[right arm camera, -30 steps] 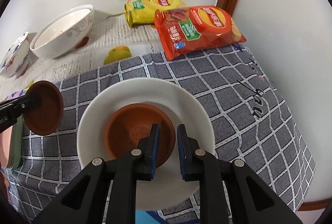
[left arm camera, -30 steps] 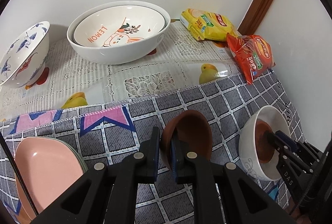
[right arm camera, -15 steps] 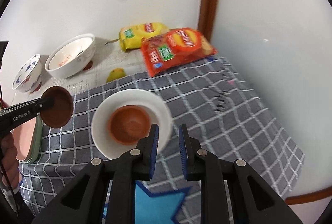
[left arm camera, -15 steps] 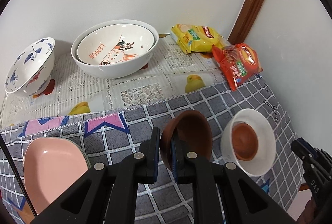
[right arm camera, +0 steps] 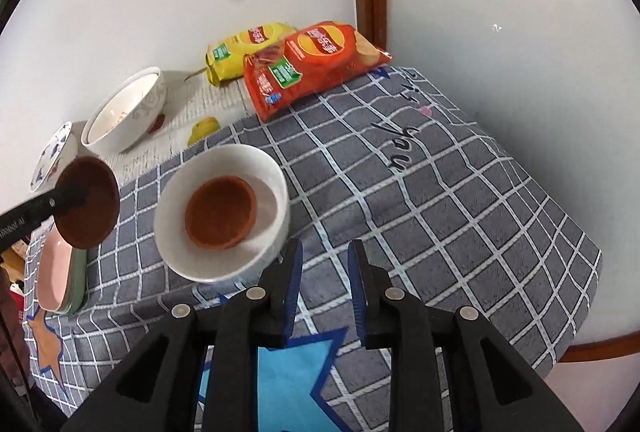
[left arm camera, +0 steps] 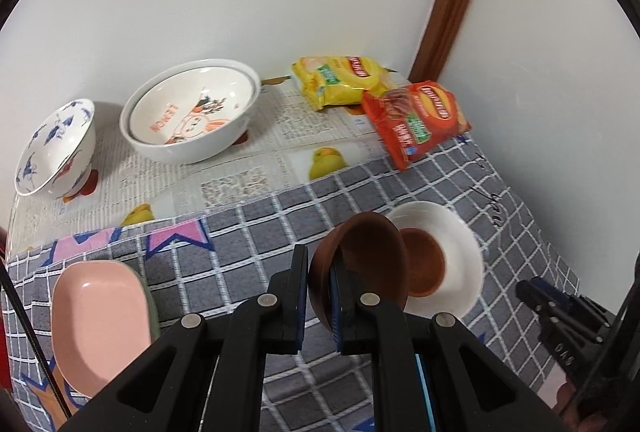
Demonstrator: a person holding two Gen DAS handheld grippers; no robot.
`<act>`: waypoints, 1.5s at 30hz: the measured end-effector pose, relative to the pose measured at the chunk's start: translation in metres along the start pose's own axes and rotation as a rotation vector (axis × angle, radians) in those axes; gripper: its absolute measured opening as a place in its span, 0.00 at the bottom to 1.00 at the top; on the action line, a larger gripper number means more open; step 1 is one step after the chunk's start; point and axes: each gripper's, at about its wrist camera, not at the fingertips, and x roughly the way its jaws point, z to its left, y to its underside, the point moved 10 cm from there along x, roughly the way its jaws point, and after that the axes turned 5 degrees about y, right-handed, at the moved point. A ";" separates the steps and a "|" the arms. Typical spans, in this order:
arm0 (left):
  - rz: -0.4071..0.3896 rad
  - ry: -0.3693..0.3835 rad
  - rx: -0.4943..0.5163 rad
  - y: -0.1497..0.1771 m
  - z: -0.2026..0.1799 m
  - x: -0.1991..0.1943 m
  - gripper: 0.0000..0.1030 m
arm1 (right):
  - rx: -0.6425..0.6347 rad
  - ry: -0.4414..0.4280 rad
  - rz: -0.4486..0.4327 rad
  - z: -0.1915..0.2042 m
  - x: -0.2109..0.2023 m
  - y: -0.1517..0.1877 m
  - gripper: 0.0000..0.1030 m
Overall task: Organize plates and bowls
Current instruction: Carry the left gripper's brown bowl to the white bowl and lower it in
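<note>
My right tongs (right arm camera: 323, 264) have backed off the white bowl (right arm camera: 224, 216), opening, empty; my left tongs (left arm camera: 320, 284) grip a brown bowl (left arm camera: 372, 256) clear above the worktop (right arm camera: 440, 199).

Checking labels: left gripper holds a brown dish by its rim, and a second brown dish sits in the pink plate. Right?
Not quite. The second brown dish sits in the white bowl, not the pink plate; the right wrist view shows it. The left gripper does hold a brown dish by its rim.

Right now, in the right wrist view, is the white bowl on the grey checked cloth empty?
No: a small brown clay dish sits inside the white bowl on the grey checked cloth.
</note>
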 end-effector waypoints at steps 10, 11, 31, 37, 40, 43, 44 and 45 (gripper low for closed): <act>0.034 0.029 -0.013 0.010 -0.040 0.025 0.10 | -0.076 0.056 -0.061 -0.027 -0.019 0.012 0.28; 0.041 0.026 -0.016 0.012 -0.042 0.028 0.10 | -0.076 0.057 -0.060 -0.030 -0.019 0.013 0.28; 0.064 -0.019 -0.050 0.020 -0.055 0.071 0.10 | 0.006 -0.041 -0.011 -0.060 0.012 0.039 0.33; 0.070 -0.034 -0.040 0.017 -0.058 0.079 0.10 | 0.001 -0.062 0.000 -0.061 0.019 0.041 0.33; 0.070 -0.034 -0.041 0.017 -0.060 0.082 0.10 | -0.002 -0.063 0.001 -0.062 0.021 0.041 0.33; 0.066 -0.023 -0.046 0.017 -0.060 0.083 0.10 | -0.006 -0.063 -0.004 -0.064 0.020 0.041 0.33; 0.066 -0.014 -0.053 0.017 -0.060 0.084 0.10 | -0.014 -0.060 -0.007 -0.063 0.020 0.042 0.33; 0.067 -0.008 -0.057 0.017 -0.060 0.084 0.11 | -0.020 -0.058 -0.009 -0.063 0.019 0.042 0.33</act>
